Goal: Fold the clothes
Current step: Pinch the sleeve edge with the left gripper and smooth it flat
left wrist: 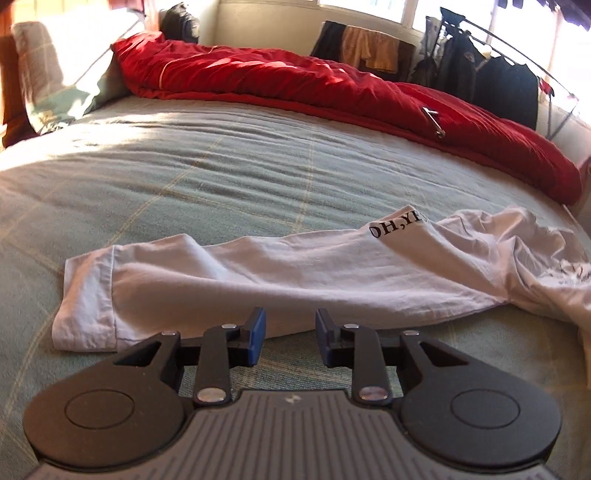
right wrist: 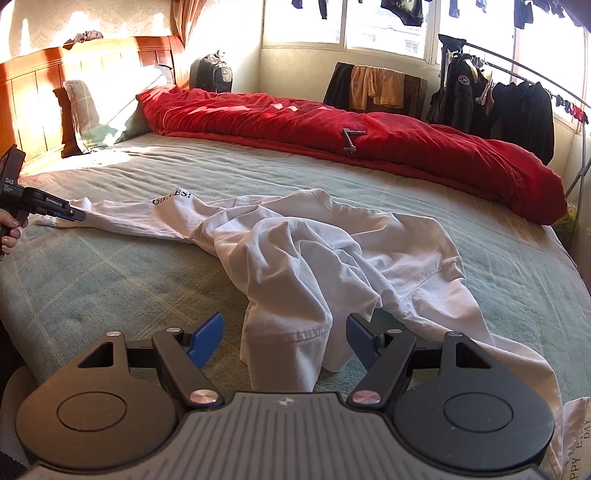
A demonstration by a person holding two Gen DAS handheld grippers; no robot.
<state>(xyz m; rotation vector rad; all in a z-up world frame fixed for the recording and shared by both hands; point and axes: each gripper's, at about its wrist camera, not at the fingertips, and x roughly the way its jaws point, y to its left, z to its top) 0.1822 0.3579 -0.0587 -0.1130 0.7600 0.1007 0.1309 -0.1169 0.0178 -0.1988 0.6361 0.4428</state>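
Left gripper (left wrist: 290,334) hovering low over the green bedspread (left wrist: 221,177), jaws standing a narrow gap apart, nothing between the blue pads (left wrist: 258,326), tips just short of the near edge of the white shirt (left wrist: 280,273). Right gripper (right wrist: 286,338) gaping wide, a bunched hem fold of the same white shirt (right wrist: 314,266) lying between its blue pads (right wrist: 210,336) without being pinched. Shirt sprawling crumpled across the near half of the bed, one long sleeve (left wrist: 207,280) stretching flat toward the left gripper, black lettering (left wrist: 397,225) showing partway along it; body of the garment heaping up in wrinkles ahead of the right gripper. Seen from the right wrist, the left gripper (right wrist: 79,214) pointing at the sleeve cuff, a hand (right wrist: 9,230) gripping its handle at the frame edge. Beyond the shirt, a red quilt (right wrist: 332,136) lying rolled along the far side of the bed, a small metal object (right wrist: 351,138) resting on it. Pillows (right wrist: 96,110) leaning against the wooden headboard (right wrist: 44,81). Backpack (right wrist: 212,74) standing in the corner, dark jackets (right wrist: 517,107) hanging on a rack by the window (right wrist: 388,33), clothes draping over a chair (right wrist: 376,88).
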